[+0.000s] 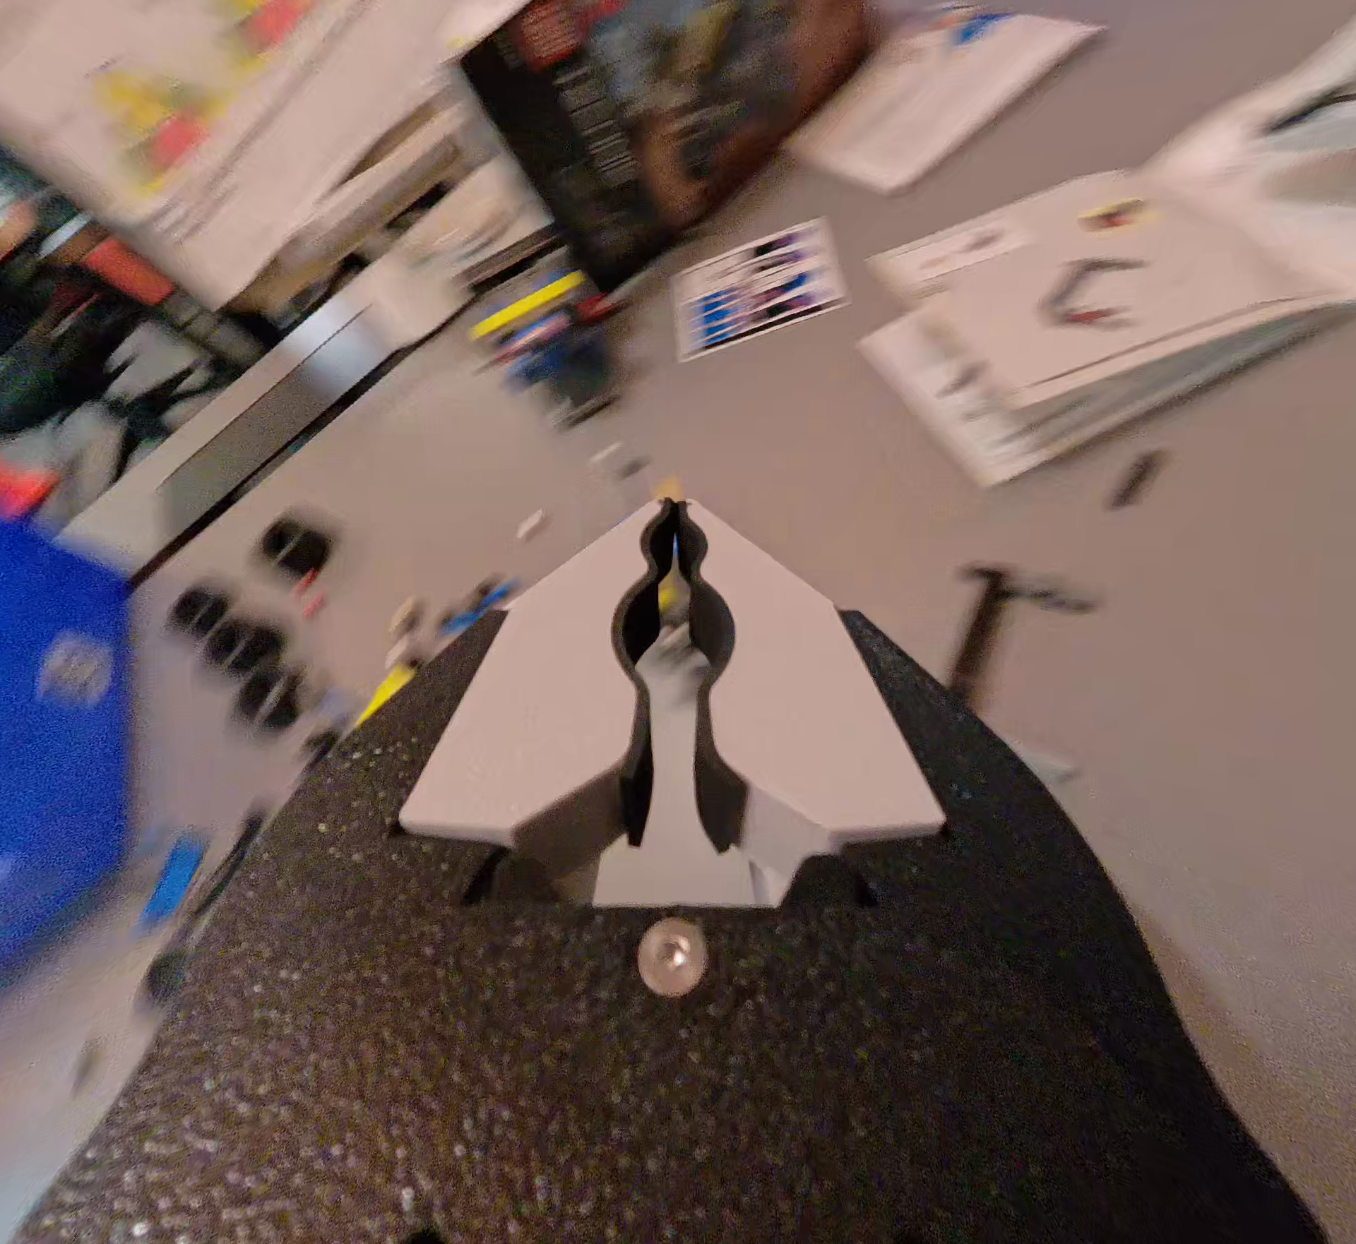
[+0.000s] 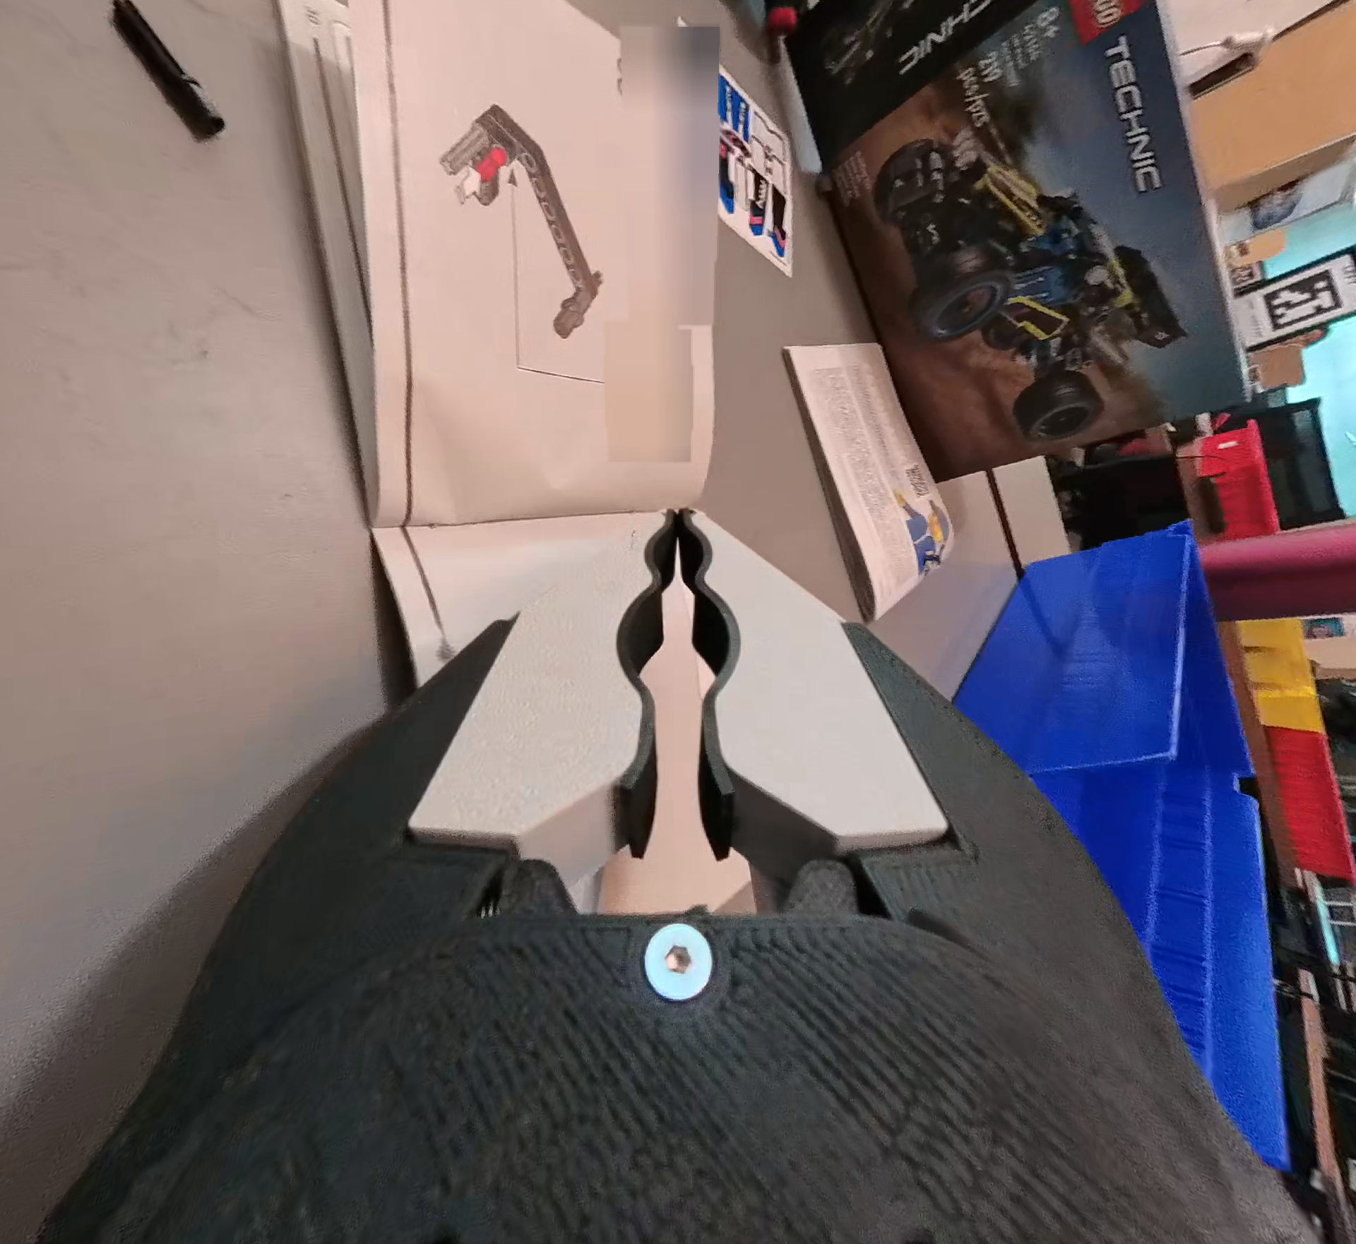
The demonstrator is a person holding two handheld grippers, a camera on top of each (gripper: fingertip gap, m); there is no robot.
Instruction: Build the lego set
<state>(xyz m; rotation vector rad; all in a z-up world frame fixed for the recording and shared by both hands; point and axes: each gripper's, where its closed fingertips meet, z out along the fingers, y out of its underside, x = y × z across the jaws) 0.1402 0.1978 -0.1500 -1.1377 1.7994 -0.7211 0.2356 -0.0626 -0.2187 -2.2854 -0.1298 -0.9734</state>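
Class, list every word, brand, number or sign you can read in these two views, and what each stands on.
I do not copy out writing; these things bear it:
toy set box: brand marks, title and numbers, legible.
open instruction booklet: page numbers, small.
sticker sheet: too small.
leaflet: dense print, too small.
black-and-white tag: large code mark.
Left wrist view: all blurred.

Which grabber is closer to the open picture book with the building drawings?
Right. The right gripper hangs right over the open booklet. The left gripper is off to the booklet's side, over bare table.
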